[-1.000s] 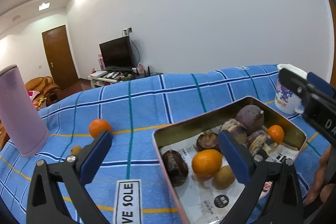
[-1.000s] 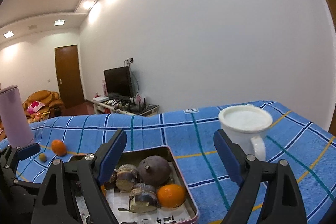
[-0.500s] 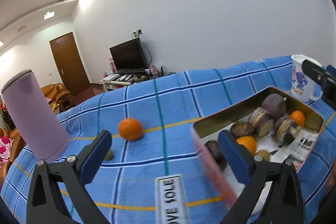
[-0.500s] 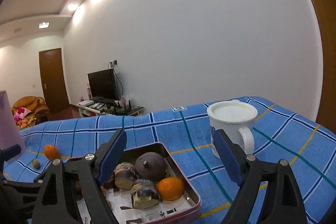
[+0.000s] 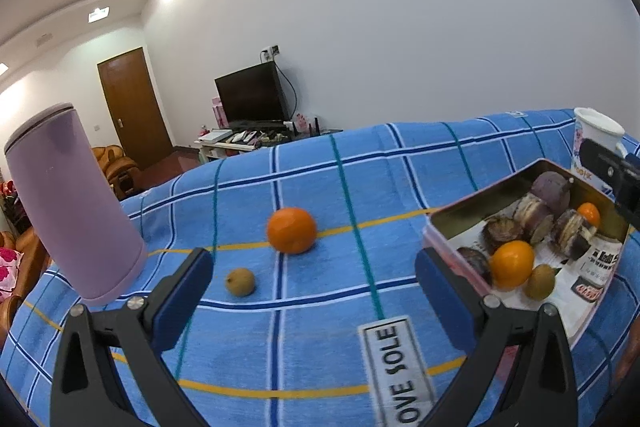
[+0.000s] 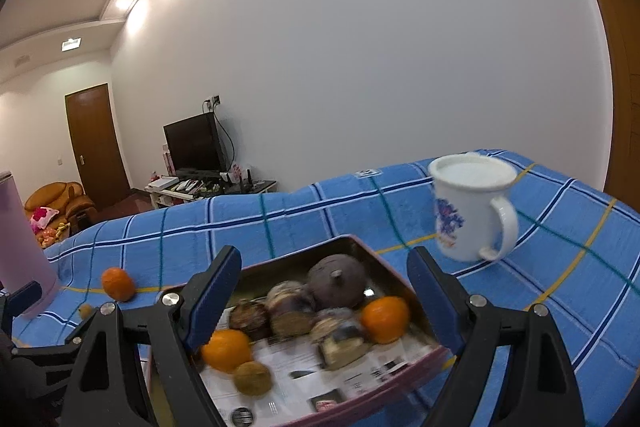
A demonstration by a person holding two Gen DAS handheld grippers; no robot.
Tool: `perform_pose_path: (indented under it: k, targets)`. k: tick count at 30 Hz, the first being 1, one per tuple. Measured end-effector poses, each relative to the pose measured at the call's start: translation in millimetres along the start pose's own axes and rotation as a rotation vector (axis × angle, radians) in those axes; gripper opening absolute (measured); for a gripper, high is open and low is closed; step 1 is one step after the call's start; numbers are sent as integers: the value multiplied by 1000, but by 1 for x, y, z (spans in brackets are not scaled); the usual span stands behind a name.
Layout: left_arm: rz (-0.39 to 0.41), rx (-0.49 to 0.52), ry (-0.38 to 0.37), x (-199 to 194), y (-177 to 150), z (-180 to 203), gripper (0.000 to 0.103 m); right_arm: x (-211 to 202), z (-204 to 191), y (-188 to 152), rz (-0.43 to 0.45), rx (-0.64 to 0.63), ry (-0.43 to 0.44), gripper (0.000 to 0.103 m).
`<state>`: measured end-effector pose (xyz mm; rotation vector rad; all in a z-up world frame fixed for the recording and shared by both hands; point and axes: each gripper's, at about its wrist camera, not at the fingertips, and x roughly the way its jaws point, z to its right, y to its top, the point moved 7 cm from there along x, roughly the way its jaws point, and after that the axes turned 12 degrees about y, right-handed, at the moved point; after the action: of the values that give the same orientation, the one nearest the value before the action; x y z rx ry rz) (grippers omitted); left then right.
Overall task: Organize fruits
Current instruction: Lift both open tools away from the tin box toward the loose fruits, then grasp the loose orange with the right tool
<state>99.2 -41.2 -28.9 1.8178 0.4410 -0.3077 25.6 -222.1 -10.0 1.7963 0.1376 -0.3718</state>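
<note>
A metal tin [image 5: 460, 217] [image 6: 384, 263] lined with paper holds two oranges, dark purple fruits and a small brown fruit. A loose orange [image 5: 291, 229] [image 6: 117, 283] and a small brown fruit [image 5: 240, 281] [image 6: 85, 310] lie on the blue checked cloth left of the tin. My left gripper [image 5: 314, 289] is open and empty, above the cloth just in front of the loose orange. My right gripper [image 6: 324, 295] is open and empty, above the tin.
A tall lilac tumbler [image 5: 74, 203] [image 6: 20, 243] stands at the left. A white mug [image 6: 472, 207] [image 5: 596, 139] stands right of the tin. A white label [image 5: 394, 367] is sewn on the cloth. The cloth's far edge drops off toward a TV stand.
My left gripper has swung left from over the tin to face the loose orange and small brown fruit. My right gripper has shifted slightly left, closer over the tin.
</note>
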Motion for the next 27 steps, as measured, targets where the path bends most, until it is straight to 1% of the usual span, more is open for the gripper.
perform_pose_path:
  k: [9, 11, 17, 19, 21, 23, 24, 27]
  targets:
    - [-19, -32, 18, 14, -5, -35, 103, 13, -46, -7, -13, 2, 47, 86]
    - [-20, -37, 31, 18, -5, -43, 103, 17, -57, -8, -15, -11, 53, 86]
    - [-51, -110, 99, 41, -9, -87, 103, 26, -91, -13, -26, -33, 83, 86]
    - [-45, -132, 127, 45, -10, -101, 103, 30, -102, -14, -30, -39, 96, 86]
    - [-45, -126, 183, 52, -11, -116, 103, 36, -115, -16, -42, -45, 114, 86]
    - [-73, -120, 233, 60, -14, -130, 103, 43, -128, -18, -57, -55, 134, 86]
    - [-105, -125, 257, 66, -16, -139, 103, 46, -135, -20, -66, -61, 149, 86]
    - [-166, -168, 287, 78, -24, -162, 103, 60, -156, -23, -101, -80, 190, 86]
